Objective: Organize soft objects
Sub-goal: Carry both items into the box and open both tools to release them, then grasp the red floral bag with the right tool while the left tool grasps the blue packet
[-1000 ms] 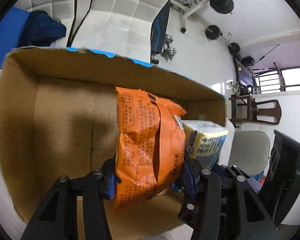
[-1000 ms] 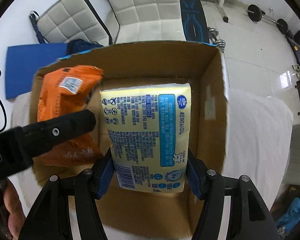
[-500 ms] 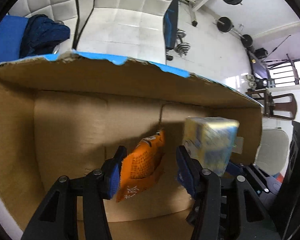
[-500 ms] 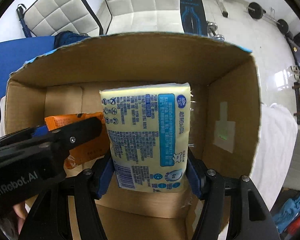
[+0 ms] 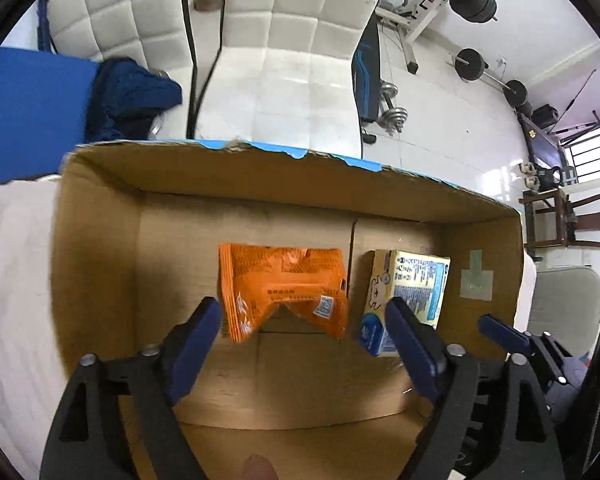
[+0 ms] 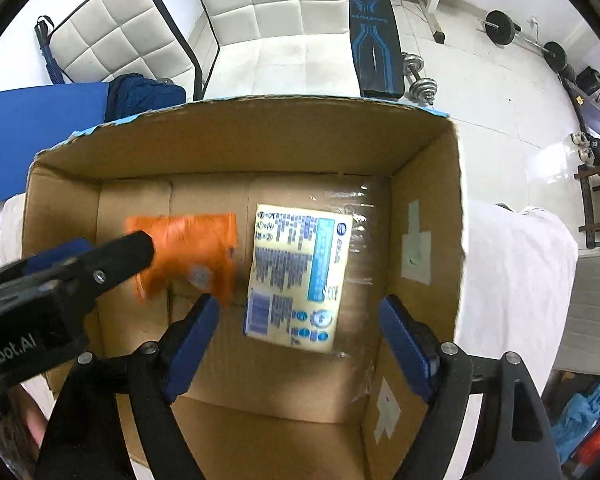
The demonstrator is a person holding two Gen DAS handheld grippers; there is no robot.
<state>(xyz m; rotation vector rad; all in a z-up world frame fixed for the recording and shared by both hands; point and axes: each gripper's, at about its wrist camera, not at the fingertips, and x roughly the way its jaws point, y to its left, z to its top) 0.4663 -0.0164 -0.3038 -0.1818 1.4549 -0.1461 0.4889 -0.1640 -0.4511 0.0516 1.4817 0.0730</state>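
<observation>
An open cardboard box (image 5: 100, 264) (image 6: 428, 208) sits on a white cloth. An orange snack packet (image 5: 284, 288) (image 6: 192, 256) lies on the box floor, left of a yellow tissue pack (image 5: 408, 292) (image 6: 300, 272). My left gripper (image 5: 304, 336) is open and empty above the packet; its body shows in the right wrist view (image 6: 60, 276). My right gripper (image 6: 300, 340) is open and empty above the tissue pack; one blue finger (image 5: 504, 336) shows in the left wrist view.
White quilted chairs (image 5: 292, 40) (image 6: 276, 12), a blue mat (image 5: 32, 112) and dark blue cloth (image 6: 144, 96) lie beyond the box. A weight bench (image 6: 374, 40) and dumbbells stand on the tiled floor. A wooden chair (image 5: 568, 220) is at the right.
Both grippers opened and let go. The orange packet and the tissue pack dropped to the box floor. Both grippers have pulled back and up from the box.
</observation>
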